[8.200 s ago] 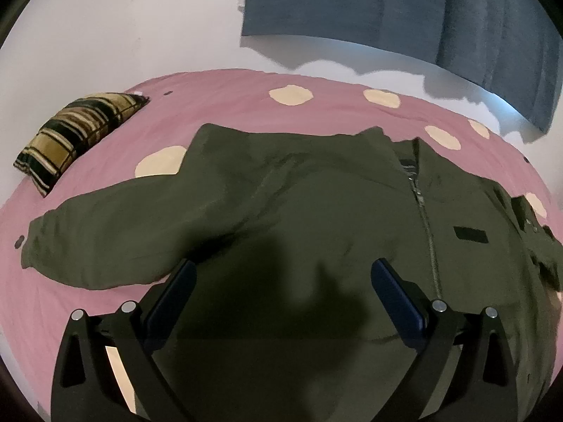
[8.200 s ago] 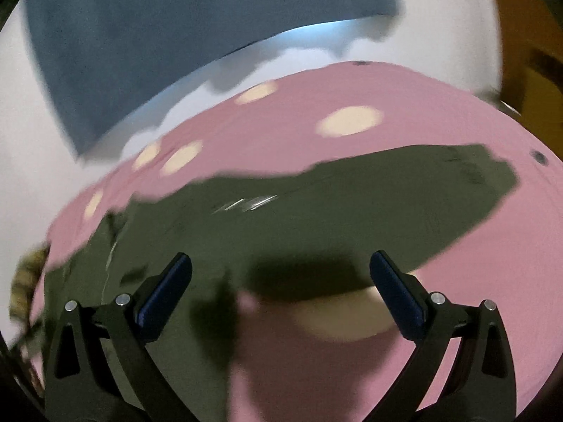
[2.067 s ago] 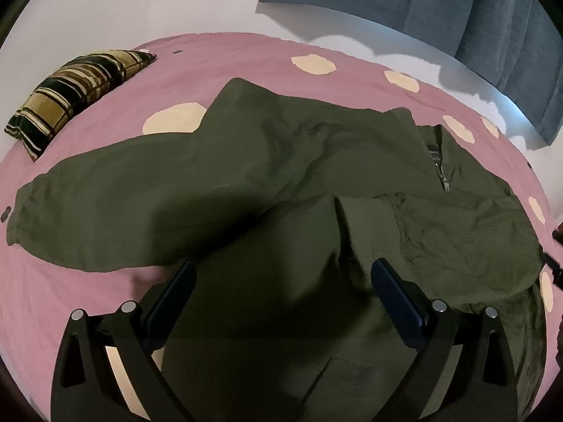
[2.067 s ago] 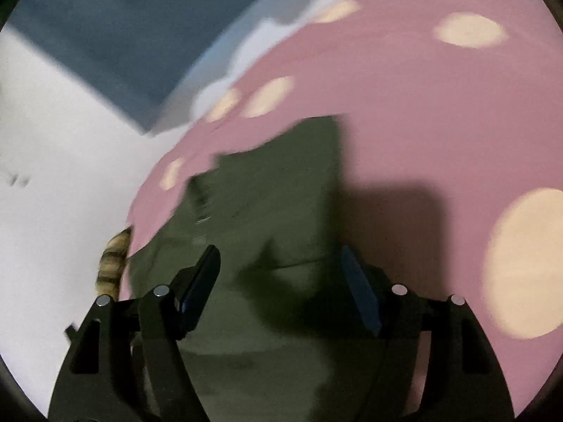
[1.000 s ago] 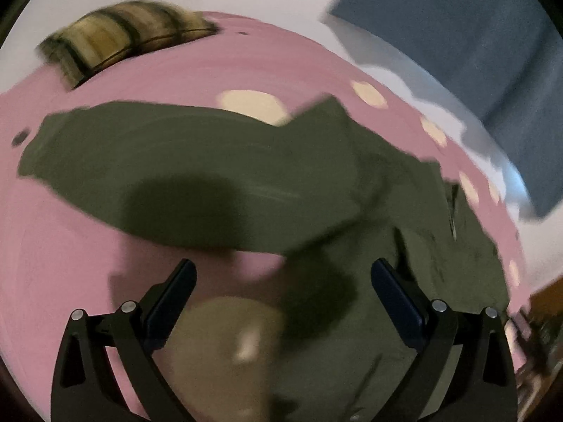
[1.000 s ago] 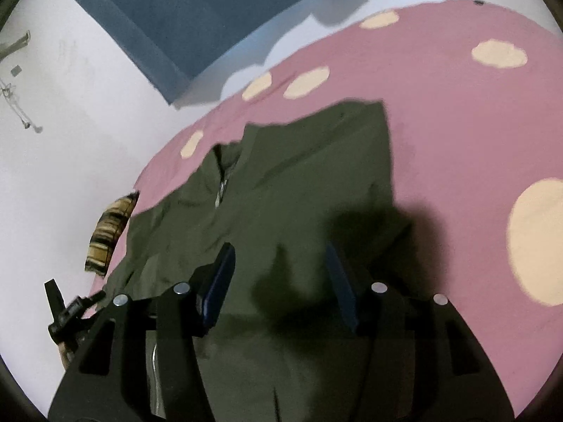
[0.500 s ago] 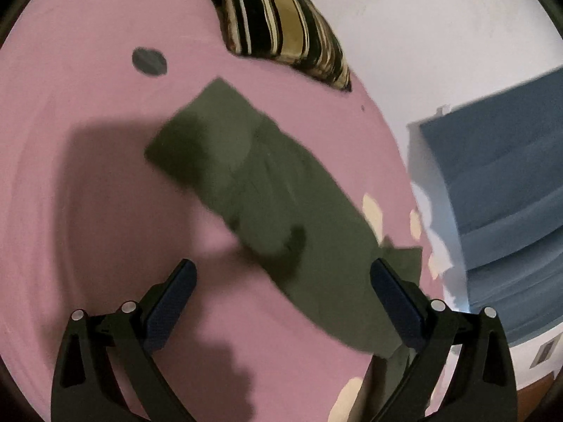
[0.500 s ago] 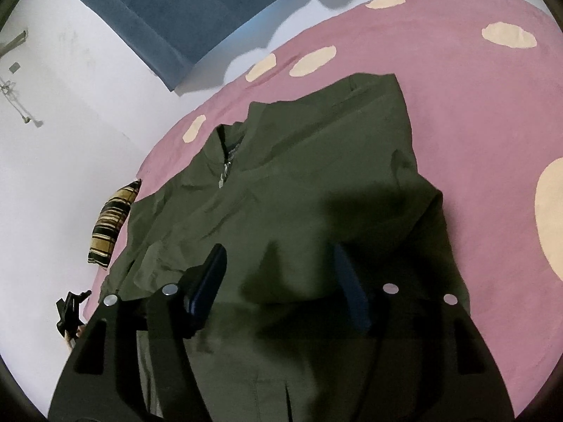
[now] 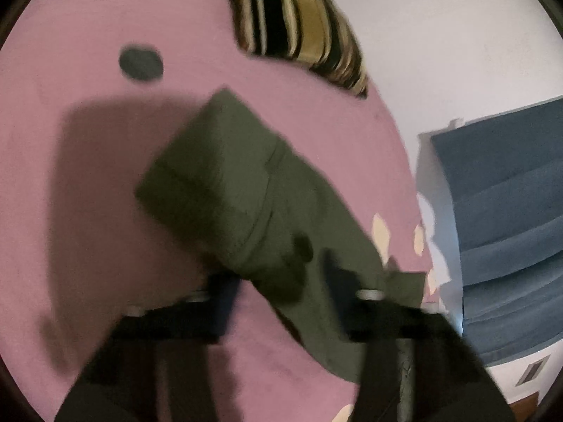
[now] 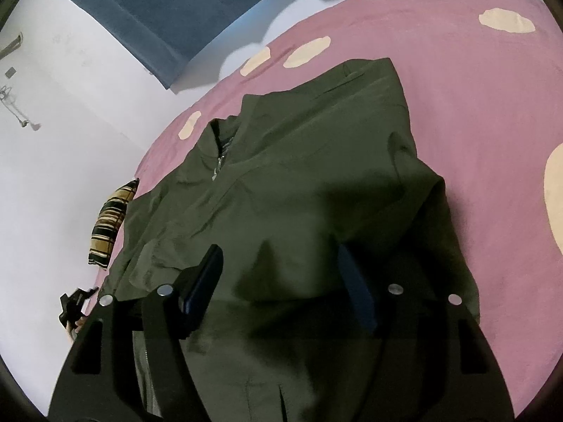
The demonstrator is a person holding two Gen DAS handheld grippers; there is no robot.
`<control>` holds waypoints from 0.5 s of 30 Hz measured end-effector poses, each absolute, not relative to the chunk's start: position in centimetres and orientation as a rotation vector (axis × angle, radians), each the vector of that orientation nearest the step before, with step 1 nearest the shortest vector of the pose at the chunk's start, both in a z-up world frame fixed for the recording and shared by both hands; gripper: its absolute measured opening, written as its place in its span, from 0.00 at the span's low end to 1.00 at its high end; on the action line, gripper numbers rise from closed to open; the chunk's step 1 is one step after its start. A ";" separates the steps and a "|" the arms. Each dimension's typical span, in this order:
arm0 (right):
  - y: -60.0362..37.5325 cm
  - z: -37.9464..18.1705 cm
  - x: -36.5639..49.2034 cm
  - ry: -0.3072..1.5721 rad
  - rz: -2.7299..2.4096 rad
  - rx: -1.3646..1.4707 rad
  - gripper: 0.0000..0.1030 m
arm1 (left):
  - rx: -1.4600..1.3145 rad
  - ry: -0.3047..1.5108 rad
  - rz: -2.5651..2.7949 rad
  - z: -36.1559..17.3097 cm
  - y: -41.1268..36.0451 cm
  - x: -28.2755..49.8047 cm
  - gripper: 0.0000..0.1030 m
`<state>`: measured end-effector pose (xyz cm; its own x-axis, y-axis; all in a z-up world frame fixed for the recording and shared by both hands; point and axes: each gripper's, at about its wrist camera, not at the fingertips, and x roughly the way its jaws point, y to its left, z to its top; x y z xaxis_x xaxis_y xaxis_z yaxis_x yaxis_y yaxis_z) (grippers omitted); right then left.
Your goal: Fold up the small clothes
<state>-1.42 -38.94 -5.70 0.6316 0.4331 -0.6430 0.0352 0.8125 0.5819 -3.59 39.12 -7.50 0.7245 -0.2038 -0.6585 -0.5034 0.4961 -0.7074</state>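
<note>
left gripper (image 9: 281, 292): motion-blurred | jacket (image 10: 299, 211): hem cut off at bottom edge | pillow (image 9: 299, 24): top cropped

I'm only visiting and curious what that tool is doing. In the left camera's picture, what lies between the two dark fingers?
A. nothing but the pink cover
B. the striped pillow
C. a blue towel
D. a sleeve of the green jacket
D: the sleeve of the green jacket runs between the closing fingers of the left gripper, while the striped pillow lies far beyond it on the pink cover.
</note>
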 end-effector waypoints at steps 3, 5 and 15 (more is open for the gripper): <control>-38.9 -5.7 -1.4 0.866 0.244 0.595 0.66 | -1.050 0.801 0.217 -8.0 38.9 -3.1 0.09; -38.9 -5.7 -1.4 0.865 0.244 0.595 0.67 | -1.028 0.798 0.222 -7.5 38.6 -3.3 0.05; -38.3 -6.4 -1.0 0.855 0.309 0.589 0.94 | -0.717 0.708 0.210 1.7 32.6 -2.0 0.03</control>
<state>-0.95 -38.28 -6.40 0.6256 0.4803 -0.6148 -0.0240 0.7995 0.6002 -2.01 32.61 1.68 0.7509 -0.0575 -0.6580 -0.4065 0.7449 -0.5290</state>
